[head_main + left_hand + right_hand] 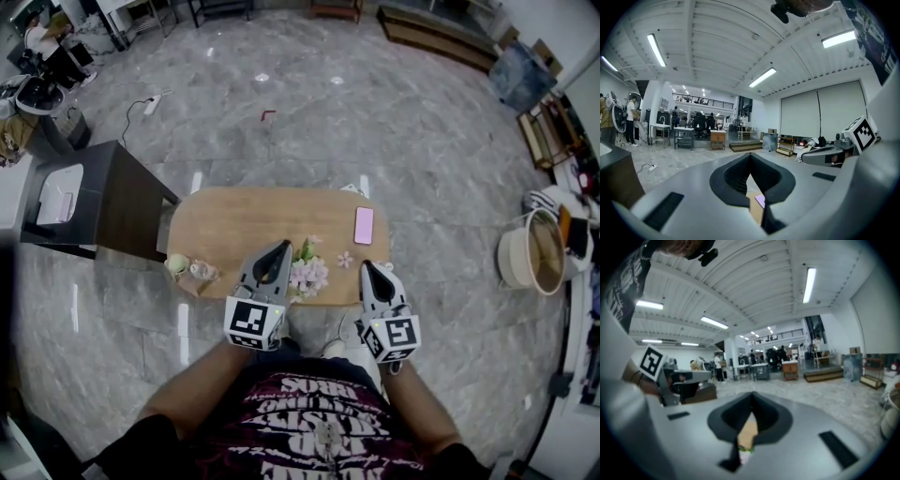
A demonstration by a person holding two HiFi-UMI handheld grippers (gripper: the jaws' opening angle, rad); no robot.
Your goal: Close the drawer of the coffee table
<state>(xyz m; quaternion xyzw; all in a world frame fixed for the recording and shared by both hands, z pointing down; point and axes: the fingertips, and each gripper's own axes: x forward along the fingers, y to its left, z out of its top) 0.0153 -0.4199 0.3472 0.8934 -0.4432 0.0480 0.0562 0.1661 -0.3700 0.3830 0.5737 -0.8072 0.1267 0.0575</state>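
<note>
Finding 1: the coffee table (244, 220), an oval wooden top on a marble floor, stands directly in front of the person, with both tools over its near edge. Finding 2: the left gripper (278, 246) has its jaws fully together with nothing between them; its own view shows only a sliver of tabletop and the pink phone (760, 200) past the closed tips. Finding 3: the right gripper (366, 265) is likewise closed and empty, with wood and the flowers (745, 452) visible beyond its tips. Finding 4: the drawer is not visible in any view. It is judged to sit under the near edge, hidden by the 2 grippers and the person's body, so how far out it stands cannot be stated. Assessment: the jaws are probably held closed because this job needs a blunt pushing tip, not a grasp. The 2 tools are side by side and nearly level, pointing across the table, which suits an even push on a drawer front. Risk: the flowers (307, 274) lie between the grippers at the near edge, and the phone (364, 225) rests loose on top; a jolt could shift either.
</note>
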